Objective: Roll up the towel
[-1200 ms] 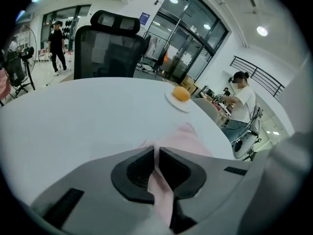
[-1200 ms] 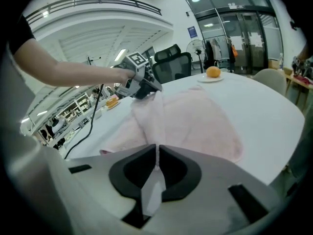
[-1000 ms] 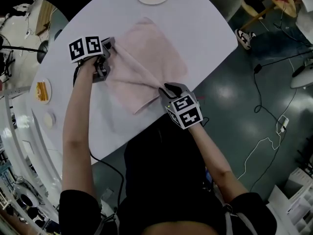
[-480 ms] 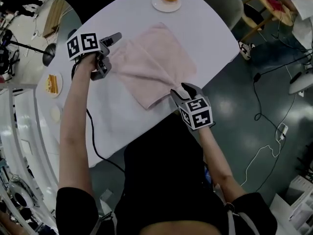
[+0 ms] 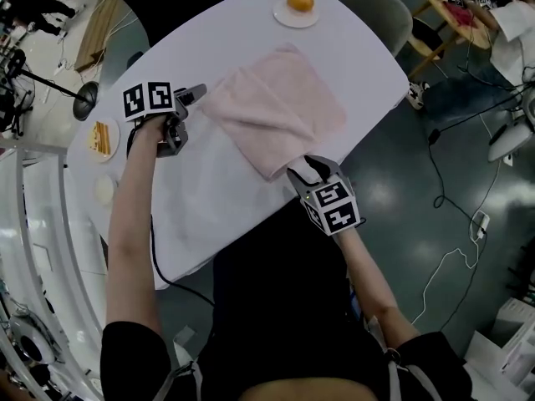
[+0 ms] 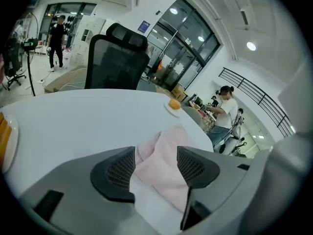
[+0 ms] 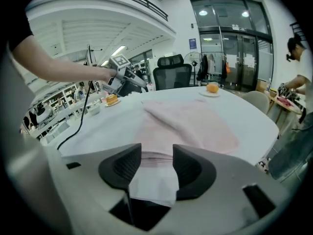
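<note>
At the near edge of the white table (image 5: 196, 207), the right gripper (image 5: 303, 170) has just opened its jaws; nothing sits between them, and the folded end of the pink towel (image 5: 280, 107) lies loose just ahead. Further back, the left gripper (image 5: 194, 95), jaws just spread wide and empty, hangs beside the towel's left corner. A cake plate (image 5: 99, 139) sits far left, and an orange (image 5: 300, 2) lies beyond the towel.
</note>
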`<state>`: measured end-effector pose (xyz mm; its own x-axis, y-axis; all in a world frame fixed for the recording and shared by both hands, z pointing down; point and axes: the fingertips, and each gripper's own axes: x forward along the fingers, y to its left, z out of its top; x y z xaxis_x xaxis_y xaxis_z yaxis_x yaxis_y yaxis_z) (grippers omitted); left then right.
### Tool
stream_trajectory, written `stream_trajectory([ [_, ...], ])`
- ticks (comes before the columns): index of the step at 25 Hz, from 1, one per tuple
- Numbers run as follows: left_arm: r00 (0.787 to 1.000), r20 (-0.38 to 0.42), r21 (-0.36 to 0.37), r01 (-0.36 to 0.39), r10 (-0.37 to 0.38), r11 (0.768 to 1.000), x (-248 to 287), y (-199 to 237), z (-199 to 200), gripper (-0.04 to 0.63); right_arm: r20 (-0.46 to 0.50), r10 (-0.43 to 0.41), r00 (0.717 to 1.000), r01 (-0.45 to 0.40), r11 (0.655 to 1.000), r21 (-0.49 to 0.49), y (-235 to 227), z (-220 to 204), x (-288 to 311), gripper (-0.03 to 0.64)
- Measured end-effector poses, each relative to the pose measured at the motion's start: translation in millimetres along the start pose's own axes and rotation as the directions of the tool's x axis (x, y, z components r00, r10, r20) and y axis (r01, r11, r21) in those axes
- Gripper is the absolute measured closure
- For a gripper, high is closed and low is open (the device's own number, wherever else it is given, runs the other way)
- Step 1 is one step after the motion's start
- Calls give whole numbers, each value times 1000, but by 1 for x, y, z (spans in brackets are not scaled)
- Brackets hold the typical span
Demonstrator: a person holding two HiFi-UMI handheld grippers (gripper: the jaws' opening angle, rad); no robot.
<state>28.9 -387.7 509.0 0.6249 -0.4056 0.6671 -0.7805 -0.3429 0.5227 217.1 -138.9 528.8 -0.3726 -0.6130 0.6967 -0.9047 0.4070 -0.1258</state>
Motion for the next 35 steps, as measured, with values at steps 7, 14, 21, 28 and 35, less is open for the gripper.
stream_trajectory([
  [7,998,-66,35,-8,10,999,9,24,-37,321,-17,3,1000,-4,998,-59,42,-4,10,403],
  [14,996,-91,-23,-22,20,999,38,32,-51,321,-52,-7,999,-9,949,-314,75,6,24,403],
  [21,993,-116,-37,9,-14,999,69,33,-51,321,-128,19,992,-66,923,-378,78,2,61,403],
  [28,997,-70,-22,19,-21,1000,82,32,-31,505,-187,6,982,-85,906,-415,61,-13,87,495],
  [35,1000,-28,-49,11,-12,999,81,39,-16,532,-185,67,980,-130,928,-350,62,-17,82,592],
])
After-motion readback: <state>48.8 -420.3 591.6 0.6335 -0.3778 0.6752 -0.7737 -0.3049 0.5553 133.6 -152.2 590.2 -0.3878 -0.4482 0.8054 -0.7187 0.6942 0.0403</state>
